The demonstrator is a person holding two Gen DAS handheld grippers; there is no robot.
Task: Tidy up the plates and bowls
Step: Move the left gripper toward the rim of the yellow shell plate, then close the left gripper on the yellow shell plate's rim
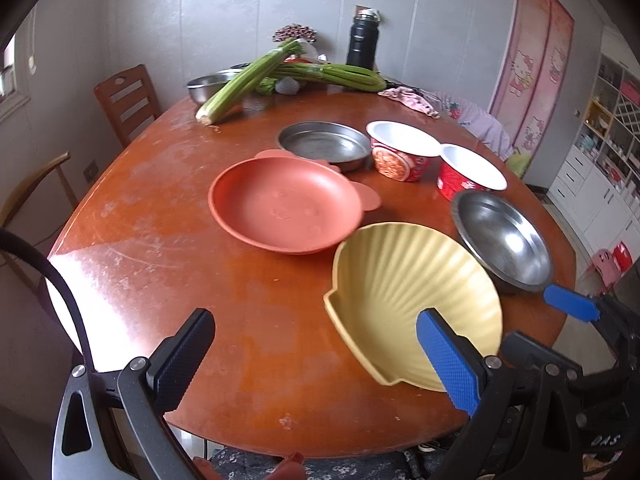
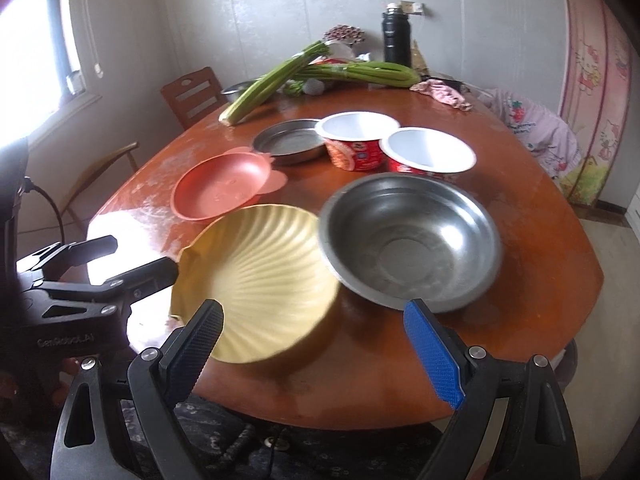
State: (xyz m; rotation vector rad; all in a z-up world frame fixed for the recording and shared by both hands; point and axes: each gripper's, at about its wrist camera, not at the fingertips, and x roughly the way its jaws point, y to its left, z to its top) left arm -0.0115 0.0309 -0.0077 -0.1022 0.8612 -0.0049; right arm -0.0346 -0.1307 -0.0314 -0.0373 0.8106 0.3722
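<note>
Yellow plastic, shell-ribbed: plate (image 1: 404, 300), at the near edge of the wooden table (image 1: 168, 280), its right rim riding up against the steel bowl (image 1: 506, 236). It looks tilted and motion-blurred in the right wrist view; whether it rests fully on the table cannot be told.

Terracotta plate (image 1: 284, 206), eared rim: centre of the table, left of and beyond the yellow one, empty.

Steel shallow dish (image 1: 325, 145): far of the terracotta plate, touching or just beside it.

Two red paper bowls (image 1: 402, 152), white inside: right of the dish, side by side.

Celery (image 1: 248, 80), a flask (image 1: 362, 40) and a pink cloth (image 1: 412, 100): far end, not part of the job.

Left gripper (image 1: 316, 356): jaws spread wide, holding nothing, its right finger lying across the yellow plate's near rim.

Right gripper (image 2: 316, 344): jaws wide, empty, near of the yellow plate and steel bowl.

Step in hand, as judged: sorting not yet begun in earnest, no stack formed. Next move likely calls for closing on the yellow plate's rim and carrying it onto the terracotta plate, level enough to nest.
</note>
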